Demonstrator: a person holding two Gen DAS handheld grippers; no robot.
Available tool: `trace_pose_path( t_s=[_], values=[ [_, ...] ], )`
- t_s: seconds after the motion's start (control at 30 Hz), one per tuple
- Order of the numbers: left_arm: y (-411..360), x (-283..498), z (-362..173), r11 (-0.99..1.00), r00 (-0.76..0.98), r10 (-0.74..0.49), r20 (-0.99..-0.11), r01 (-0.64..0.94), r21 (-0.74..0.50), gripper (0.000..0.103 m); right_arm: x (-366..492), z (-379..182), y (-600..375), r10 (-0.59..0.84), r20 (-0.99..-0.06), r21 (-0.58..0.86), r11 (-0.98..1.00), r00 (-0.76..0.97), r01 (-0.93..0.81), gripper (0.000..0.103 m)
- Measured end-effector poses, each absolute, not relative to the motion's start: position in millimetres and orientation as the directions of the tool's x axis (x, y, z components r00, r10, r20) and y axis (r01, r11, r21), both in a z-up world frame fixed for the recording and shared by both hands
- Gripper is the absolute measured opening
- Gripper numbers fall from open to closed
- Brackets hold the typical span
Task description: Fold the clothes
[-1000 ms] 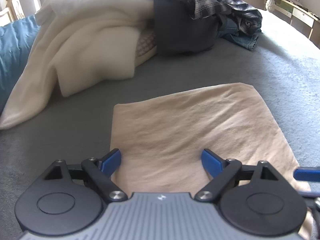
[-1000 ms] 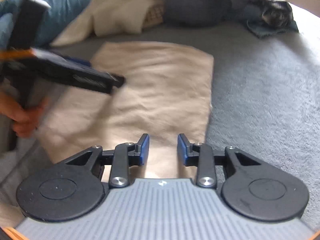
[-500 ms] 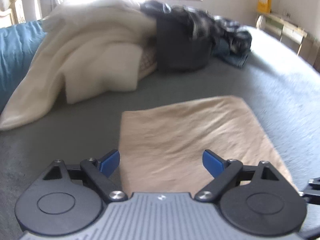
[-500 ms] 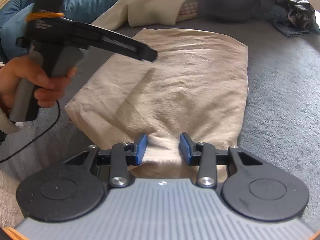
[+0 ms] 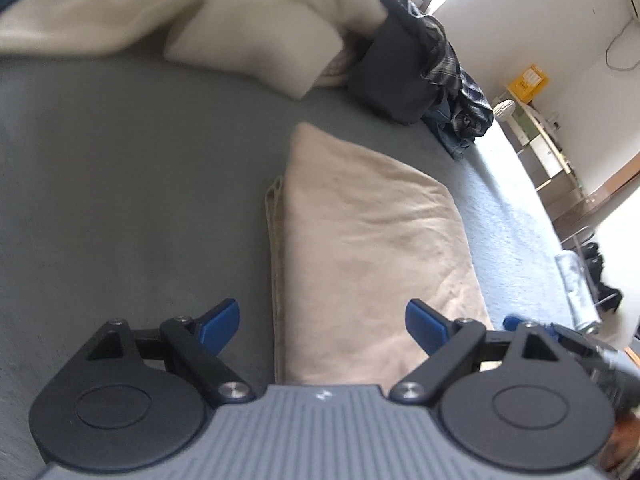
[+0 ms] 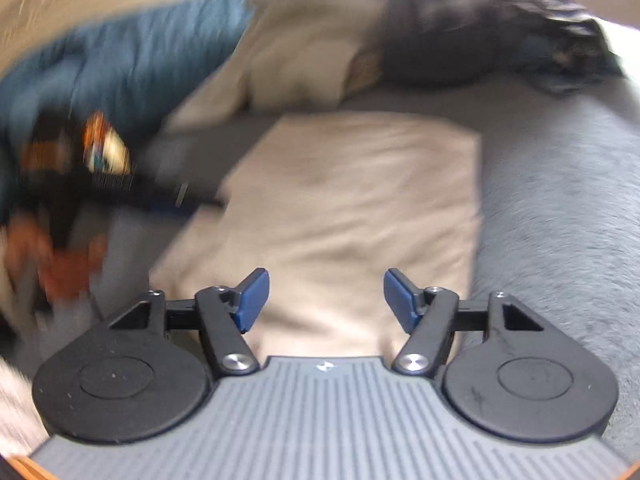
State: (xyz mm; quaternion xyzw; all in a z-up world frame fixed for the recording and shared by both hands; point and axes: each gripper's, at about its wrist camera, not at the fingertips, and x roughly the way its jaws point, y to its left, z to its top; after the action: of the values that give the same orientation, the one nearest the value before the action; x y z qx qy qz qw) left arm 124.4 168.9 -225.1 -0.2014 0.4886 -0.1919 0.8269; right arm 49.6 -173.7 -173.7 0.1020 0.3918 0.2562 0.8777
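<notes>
The folded beige cotton garment (image 5: 372, 256) is laid flat on the grey bed cover (image 5: 132, 184), with stacked layer edges seen along its left side in the left wrist view. In the right wrist view the same garment (image 6: 352, 208) is shown as a rough rectangle, motion-blurred.

The left gripper (image 5: 322, 324) is held over the garment's near left edge, blue pads wide apart, nothing between them; one pad is seen over bare bed cover, the other over cloth. The right gripper (image 6: 326, 300) is positioned above the garment's near end, and its jaws have just been opening; the pads are apart and nothing is clamped, cloth only seen beneath. In the right wrist view the left gripper (image 6: 160, 196) is seen blurred at the garment's left edge, a hand (image 6: 60, 264) on its handle.

Behind the garment, well apart: a cream blanket (image 5: 208, 8), a dark grey folded cloth (image 5: 396, 76), a plaid shirt (image 5: 460, 84) and denim (image 5: 448, 132) piled together. A blue pillow (image 6: 120, 68) is at far left. A yellow box (image 5: 528, 80) is seen on a shelf by the wall; its print is too small to be read. A small white logo mark is seen on each gripper's grey ribbed body; no legible writing.
</notes>
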Motion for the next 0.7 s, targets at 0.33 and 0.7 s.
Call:
trace_pose_path(
  t_s=[0.33,0.7],
  values=[
    [165.7,147.5,-251.5,0.768,0.382,-0.610,-0.694,0.068,-0.637,0.091,103.1,-218.4,-263.3,0.576,-0.594,0.734,0.674,0.561,0.085,0.073],
    [150.8,166.0,-253.1,0.779,0.372,-0.610,-0.699,0.123,-0.615,0.093,146.4,-247.6,-258.8,0.629,-0.579,0.778,0.617,0.518,0.119,0.079]
  ],
)
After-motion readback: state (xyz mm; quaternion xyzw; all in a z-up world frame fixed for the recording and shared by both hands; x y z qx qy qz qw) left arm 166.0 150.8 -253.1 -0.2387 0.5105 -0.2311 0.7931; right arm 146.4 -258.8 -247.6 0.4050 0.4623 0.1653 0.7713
